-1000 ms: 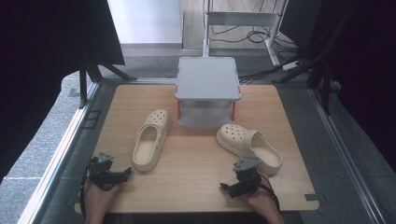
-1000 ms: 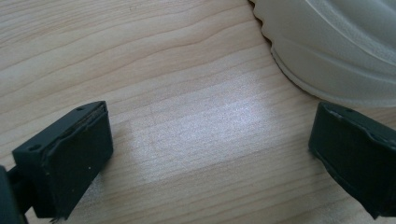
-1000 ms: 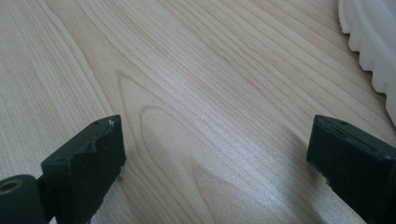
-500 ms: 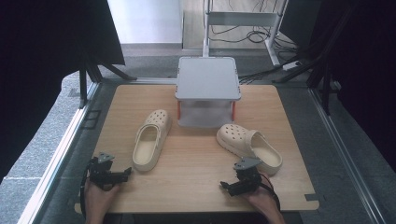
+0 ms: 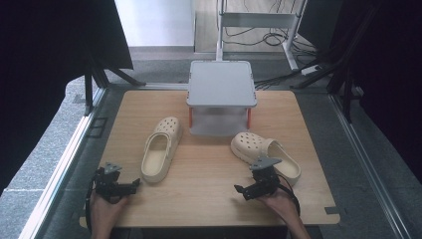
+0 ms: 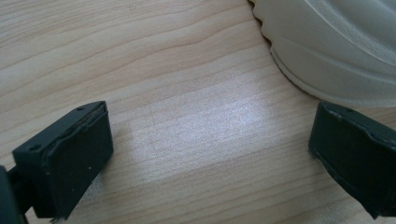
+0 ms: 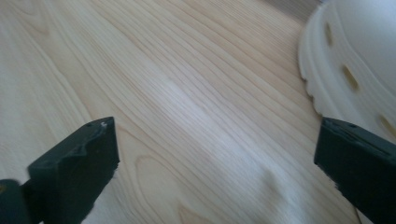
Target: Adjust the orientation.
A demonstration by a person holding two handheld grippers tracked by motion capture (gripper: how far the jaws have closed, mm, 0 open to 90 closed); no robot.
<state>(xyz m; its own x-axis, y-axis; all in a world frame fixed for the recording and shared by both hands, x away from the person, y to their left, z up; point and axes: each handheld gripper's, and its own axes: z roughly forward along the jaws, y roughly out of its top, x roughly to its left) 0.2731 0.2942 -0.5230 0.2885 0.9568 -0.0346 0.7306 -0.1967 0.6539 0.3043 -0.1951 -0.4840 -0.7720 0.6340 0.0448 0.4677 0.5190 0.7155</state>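
- The left gripper (image 5: 130, 185) is hovering low over the near left corner of the wooden table (image 5: 209, 199), held in the person's left hand (image 5: 103, 211); its jaws are standing wide apart with bare wood between them, so it is released and gripping nothing.
- The left clog (image 5: 160, 148) is lying just beyond and to the right of that gripper, sole down, its toe pointing toward the far side of the table. In the left gripper view its pale ribbed edge (image 6: 327, 51) is sitting near the right jaw (whether they are touching, I cannot tell).
- The right gripper (image 5: 244, 190) is sitting at the near right of the table in the person's right hand (image 5: 278, 201). Its jaws have just been opening and are now spread wide, nothing between them but wood grain.
- The right clog (image 5: 266, 153) is lying at an angle just beside and beyond that gripper, toe toward the table's middle; its vented side (image 7: 345, 65) is showing close by the right jaw in the right gripper view.
- A grey 2-level shelf (image 5: 221, 89) is standing at the far middle of the table, with the 2 clogs in front of it, 1 on each side.
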